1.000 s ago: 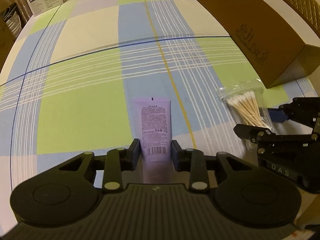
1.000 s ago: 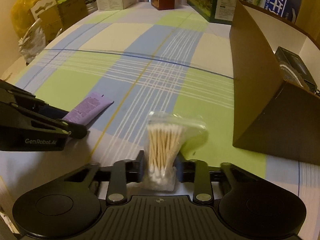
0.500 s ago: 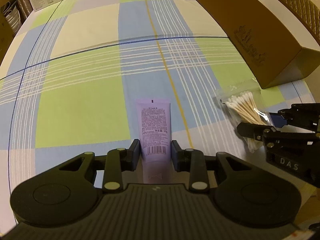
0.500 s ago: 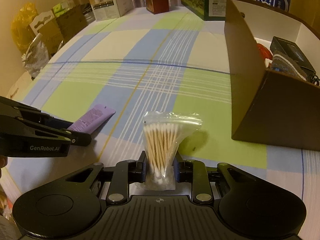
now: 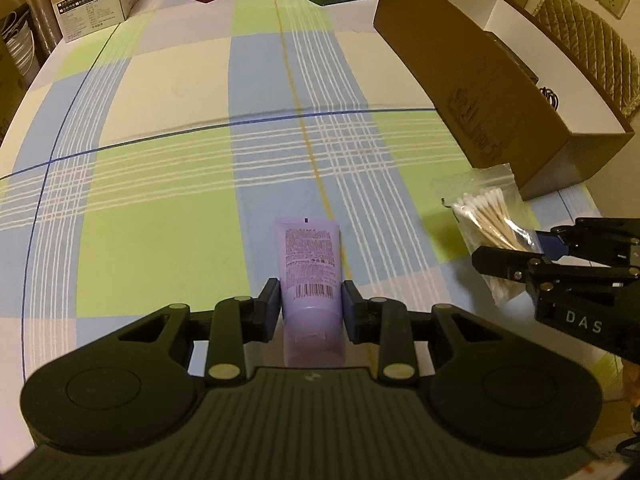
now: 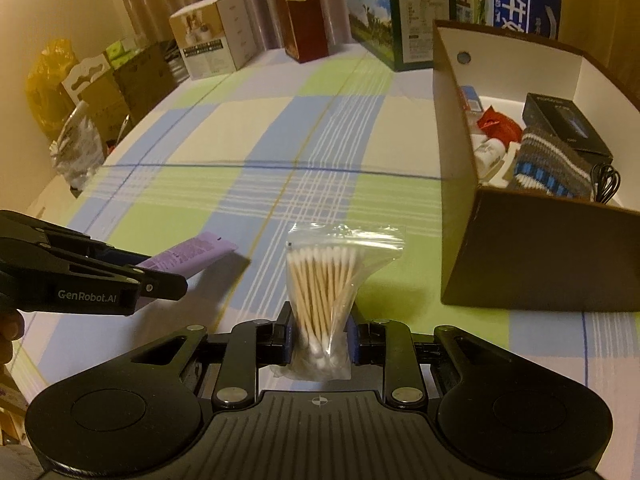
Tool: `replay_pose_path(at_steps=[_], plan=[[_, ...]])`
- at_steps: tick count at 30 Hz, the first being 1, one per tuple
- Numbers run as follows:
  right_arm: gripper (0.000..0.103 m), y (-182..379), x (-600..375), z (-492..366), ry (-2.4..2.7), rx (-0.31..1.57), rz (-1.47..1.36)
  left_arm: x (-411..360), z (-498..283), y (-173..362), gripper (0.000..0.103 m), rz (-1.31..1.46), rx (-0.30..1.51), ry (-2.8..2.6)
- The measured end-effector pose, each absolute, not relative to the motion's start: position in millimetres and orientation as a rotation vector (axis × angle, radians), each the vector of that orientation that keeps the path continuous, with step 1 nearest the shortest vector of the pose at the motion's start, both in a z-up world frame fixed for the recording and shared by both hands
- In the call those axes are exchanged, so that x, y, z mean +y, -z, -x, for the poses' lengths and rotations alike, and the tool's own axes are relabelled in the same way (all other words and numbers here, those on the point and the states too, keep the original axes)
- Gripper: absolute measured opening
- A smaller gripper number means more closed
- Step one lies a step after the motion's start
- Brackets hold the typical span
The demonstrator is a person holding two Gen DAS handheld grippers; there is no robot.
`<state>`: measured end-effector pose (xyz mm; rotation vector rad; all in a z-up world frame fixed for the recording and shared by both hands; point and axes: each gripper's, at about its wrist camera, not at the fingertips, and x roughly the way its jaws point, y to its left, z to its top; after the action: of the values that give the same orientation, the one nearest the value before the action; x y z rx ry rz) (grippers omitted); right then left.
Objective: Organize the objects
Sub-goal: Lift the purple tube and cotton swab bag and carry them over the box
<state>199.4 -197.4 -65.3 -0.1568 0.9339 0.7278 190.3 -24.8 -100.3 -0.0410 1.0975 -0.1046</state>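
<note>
A lilac tube (image 5: 309, 264) with a barcode label is clamped between the pads of my left gripper (image 5: 311, 304), which is shut on it and holds it a little above the checked tablecloth. My right gripper (image 6: 319, 330) is shut on a clear bag of cotton swabs (image 6: 324, 280), lifted off the cloth. In the left wrist view the swab bag (image 5: 486, 220) and the right gripper (image 5: 520, 256) show at the right. In the right wrist view the tube (image 6: 192, 256) and the left gripper (image 6: 160, 276) show at the left.
An open brown cardboard box (image 6: 520, 248) stands at the right, holding a black case, a striped knitted item and small packets. Product boxes (image 6: 216, 36) line the far table edge. Bags and cartons (image 6: 76, 92) sit beyond the left edge.
My right gripper has risen with the swab bag, so more of the brown box's inside shows. The left gripper still holds the tube in about the same spot.
</note>
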Motion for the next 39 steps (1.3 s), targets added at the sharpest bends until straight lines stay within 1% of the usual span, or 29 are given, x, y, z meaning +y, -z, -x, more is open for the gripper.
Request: replay_pose_path(at_steps=[9, 21, 30, 39], plan=[[0.022, 43.9, -203.5, -204.5, -0.754, 0.887, 0.124, -30.9, -195.0, 70.7, 0.027, 0.053, 1.025, 0.118], [0.022, 1.3, -225.6, -229.7, -0.734, 0.781, 0.066, -64.8, -215.0, 22.9, 0.027, 0.052, 0.889, 0.197], [0.022, -18.9, -268.8, -267.4, -0.641, 0.732, 0.031, -112.1, -250.9, -0.6, 0.027, 0.036, 0.820, 0.272], [0.022, -27.0, -310.1, -314.3, -0.573, 0.703, 0.025, -175.3, -293.6, -5.1, 0.027, 0.024, 0.800, 0.334]])
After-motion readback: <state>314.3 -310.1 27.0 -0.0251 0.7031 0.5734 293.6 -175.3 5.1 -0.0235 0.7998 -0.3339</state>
